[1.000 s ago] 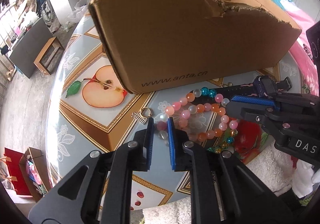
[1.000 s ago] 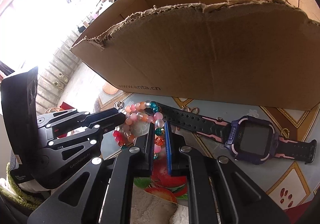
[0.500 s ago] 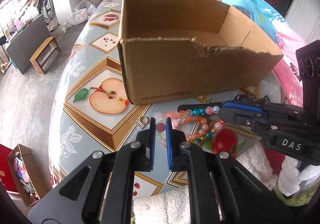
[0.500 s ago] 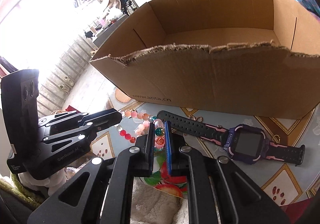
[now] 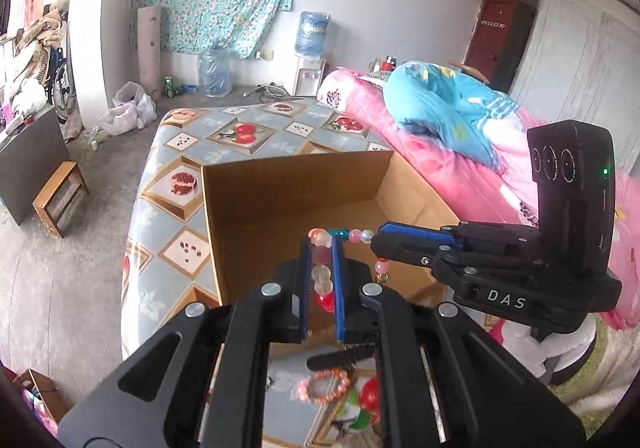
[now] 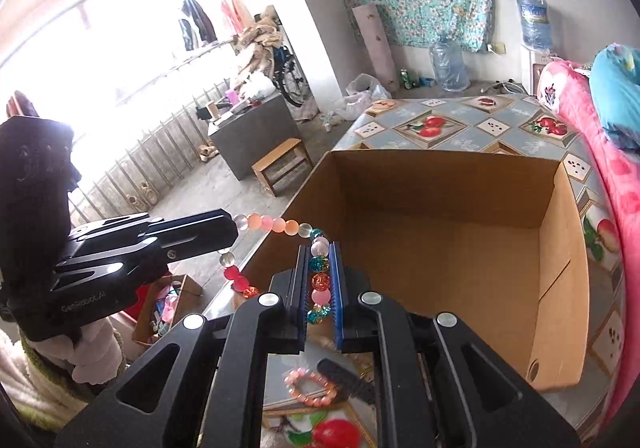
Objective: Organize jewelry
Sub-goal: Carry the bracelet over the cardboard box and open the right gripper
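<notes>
Left gripper (image 5: 320, 254) clenched on bead necklace (image 5: 322, 262); right gripper (image 6: 319, 268) clenched on same strand, held taut above open cardboard box (image 6: 440, 244). One pink bead bracelet (image 6: 310, 388) and one dark watch strap (image 6: 348, 376) lie on desk (image 5: 168, 216) below. Pink bed (image 5: 440, 160) beside desk.

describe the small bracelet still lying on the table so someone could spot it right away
Start at the big open cardboard box on the fruit-patterned table. Just in front of its near wall, below the right gripper, a small closed ring bracelet lies flat beside a dark watch strap. Its beads are all pink and orange, unlike the long multicoloured bead strand held up between both grippers.
</notes>
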`<state>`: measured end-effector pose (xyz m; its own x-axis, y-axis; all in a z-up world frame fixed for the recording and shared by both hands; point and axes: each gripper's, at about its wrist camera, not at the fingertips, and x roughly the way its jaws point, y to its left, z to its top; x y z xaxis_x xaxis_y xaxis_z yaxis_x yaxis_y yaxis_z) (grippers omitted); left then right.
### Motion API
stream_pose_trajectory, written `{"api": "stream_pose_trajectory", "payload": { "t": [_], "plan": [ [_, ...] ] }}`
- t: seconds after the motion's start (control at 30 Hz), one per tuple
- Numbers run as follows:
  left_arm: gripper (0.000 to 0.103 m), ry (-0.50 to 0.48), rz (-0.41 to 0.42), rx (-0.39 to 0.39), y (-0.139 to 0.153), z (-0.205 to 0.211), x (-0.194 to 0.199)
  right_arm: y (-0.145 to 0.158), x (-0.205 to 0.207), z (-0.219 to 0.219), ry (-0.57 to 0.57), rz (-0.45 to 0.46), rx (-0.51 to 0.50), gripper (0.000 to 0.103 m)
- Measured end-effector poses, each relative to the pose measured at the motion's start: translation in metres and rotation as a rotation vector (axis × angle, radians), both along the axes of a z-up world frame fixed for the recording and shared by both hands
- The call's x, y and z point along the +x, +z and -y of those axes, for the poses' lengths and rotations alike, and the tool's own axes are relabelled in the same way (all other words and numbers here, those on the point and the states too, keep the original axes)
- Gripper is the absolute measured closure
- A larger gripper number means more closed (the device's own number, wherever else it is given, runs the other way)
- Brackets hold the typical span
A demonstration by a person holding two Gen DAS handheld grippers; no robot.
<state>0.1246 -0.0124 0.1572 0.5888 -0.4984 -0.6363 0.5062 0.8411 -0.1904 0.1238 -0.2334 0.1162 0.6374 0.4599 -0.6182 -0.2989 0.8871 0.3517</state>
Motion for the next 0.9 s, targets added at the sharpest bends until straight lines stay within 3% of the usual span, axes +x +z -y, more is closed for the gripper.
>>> {"api": "stream_pose_trajectory", "payload": {
  "t": [0.3, 0.47, 0.63, 0.77, 0.9],
  "plan": [
    [0.094, 0.052, -0.182, 0.16, -0.044, 0.047, 0.116, -0.065, 0.137, -0.006, -0.049, -0.352, -0.062, 0.093],
    [0.094, 0.133, -0.277, 0.197, -0.065, 0.049, 0.159, -0.092, 0.179, -0.003, -0.108, -0.467, -0.076, 0.093],
    [0.093, 0.19, -0.255, 0.157, -0.063, 0.042, 0.163, -0.087, 0.186, 0.007, -0.139, -0.433, -0.024, 0.092],
    [0.092, 0.212, -0.209, 0.124, -0.051, 0.032, 0.152, -0.063, 0.175, 0.009, -0.141, -0.338, -0.02, 0.092],
    [0.084, 0.22, -0.122, 0.083, -0.027, 0.015, 0.12, -0.028, 0.142, 0.018, -0.136, -0.212, -0.002, 0.092]
  ]
}}
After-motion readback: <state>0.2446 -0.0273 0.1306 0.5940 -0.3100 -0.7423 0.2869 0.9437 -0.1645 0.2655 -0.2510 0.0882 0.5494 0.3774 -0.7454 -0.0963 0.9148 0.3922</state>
